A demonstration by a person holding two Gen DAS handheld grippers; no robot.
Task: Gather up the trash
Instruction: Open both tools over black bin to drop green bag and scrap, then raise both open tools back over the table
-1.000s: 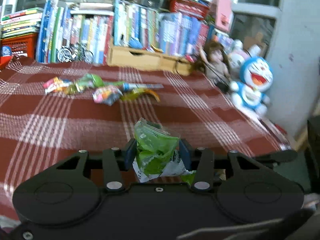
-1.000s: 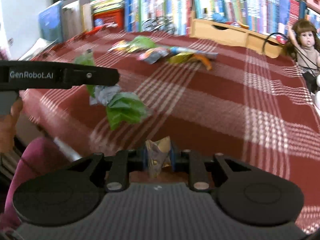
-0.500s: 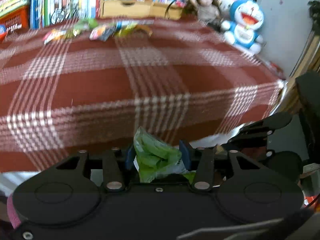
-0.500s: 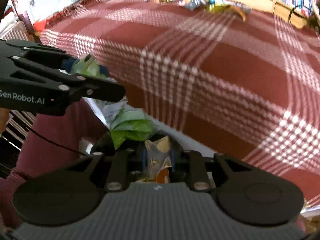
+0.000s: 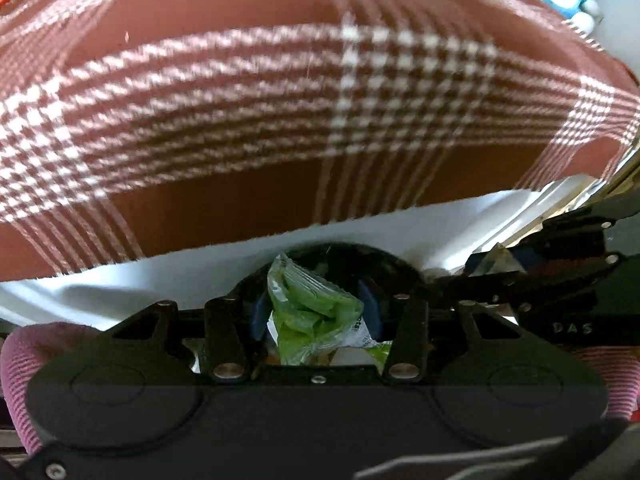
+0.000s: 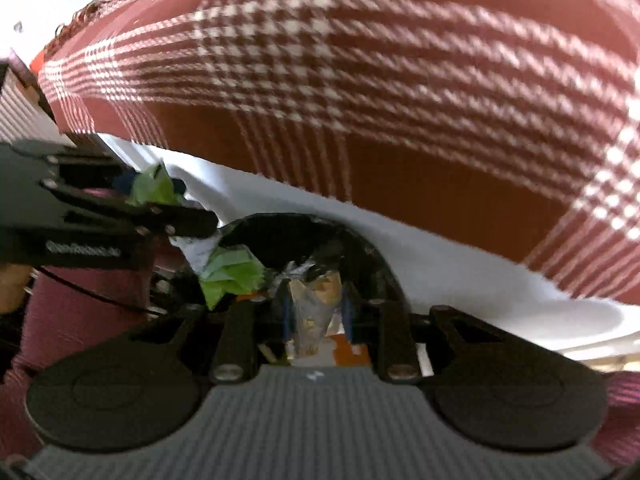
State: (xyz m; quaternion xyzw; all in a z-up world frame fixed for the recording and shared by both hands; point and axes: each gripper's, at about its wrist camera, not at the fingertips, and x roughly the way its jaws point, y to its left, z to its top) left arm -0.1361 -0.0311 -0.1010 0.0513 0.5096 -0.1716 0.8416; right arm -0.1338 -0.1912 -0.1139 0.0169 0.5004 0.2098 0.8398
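1. Left gripper (image 5: 316, 312): blue pads pinch a crumpled green wrapper (image 5: 310, 312), glossy film with a white printed patch; it juts up between the fingers.
2. Right gripper (image 6: 316, 312): a creased gold-and-silver foil wrapper (image 6: 314, 308) stands between its pads; jaws have just been easing apart, pads at the foil's sides.
3. Both point steeply down over a black bin bag (image 6: 304, 236), shiny and rumpled, below the table edge.
4. Red-and-white plaid cloth (image 5: 320, 100), coarse weave, hangs over a white sheet (image 6: 400, 240).
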